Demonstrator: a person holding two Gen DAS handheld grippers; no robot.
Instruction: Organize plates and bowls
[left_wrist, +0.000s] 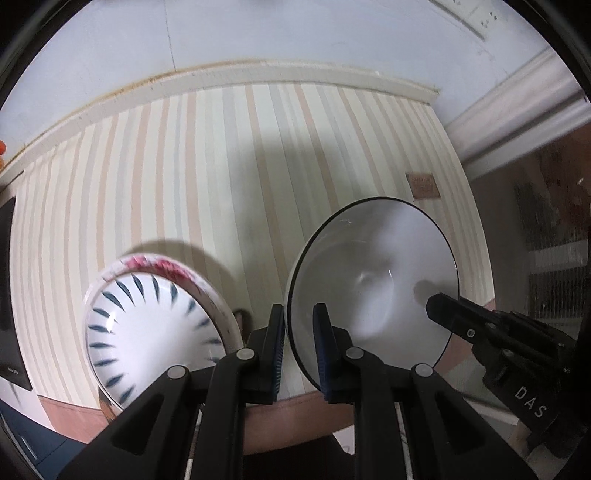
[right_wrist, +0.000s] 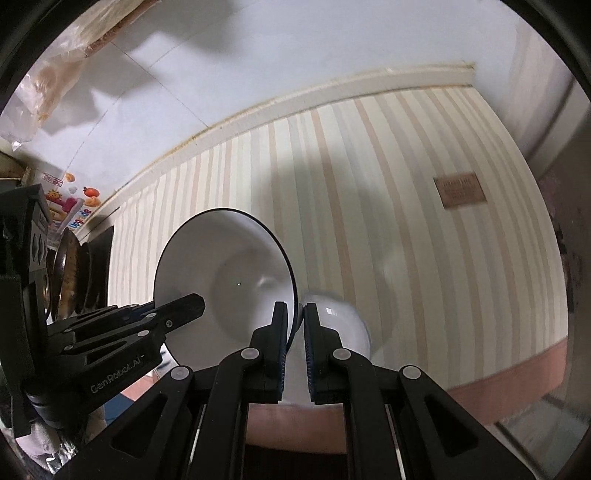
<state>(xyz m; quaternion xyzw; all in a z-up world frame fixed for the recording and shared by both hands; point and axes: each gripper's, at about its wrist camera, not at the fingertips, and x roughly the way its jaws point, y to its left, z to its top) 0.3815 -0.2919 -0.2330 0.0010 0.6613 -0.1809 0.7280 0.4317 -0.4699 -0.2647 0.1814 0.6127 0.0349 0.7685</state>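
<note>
Both tongs clamped shut on rim of one bowl (left_wrist: 373, 280), white with dark edge line. Left tongs (left_wrist: 299, 354) pinching near-left rim; right tongs (right_wrist: 294, 350) pinching opposite rim, tips also seen entering from right in left view (left_wrist: 443, 306). Bowl tilted, apparently clear of the cloth (left_wrist: 229, 166); contact underneath not visible.

Patterned bowl (left_wrist: 155, 332), blue dashes inside, red marks on rim, sits just left of left tongs, close to left jaw, apart from held bowl.

Risks, judged:
- Thin-rim pinch on glazed ware; slip likely if either grip loosens or the tongs pull apart.
- Uneven lift between tongs would twist bowl out of pads.
- Swing leftward could knock patterned bowl.
- Near table edge (right_wrist: 509, 380) lies just below tongs; a drop here could roll off.

Room:
- Ahead of tongs, striped cloth open up to wall trim (left_wrist: 295, 74).
- Small brown tag (right_wrist: 460, 192) ahead-right, flat, no obstacle.
- Clutter, dark pans (right_wrist: 85, 273), far left of right tongs; avoid that side.
</note>
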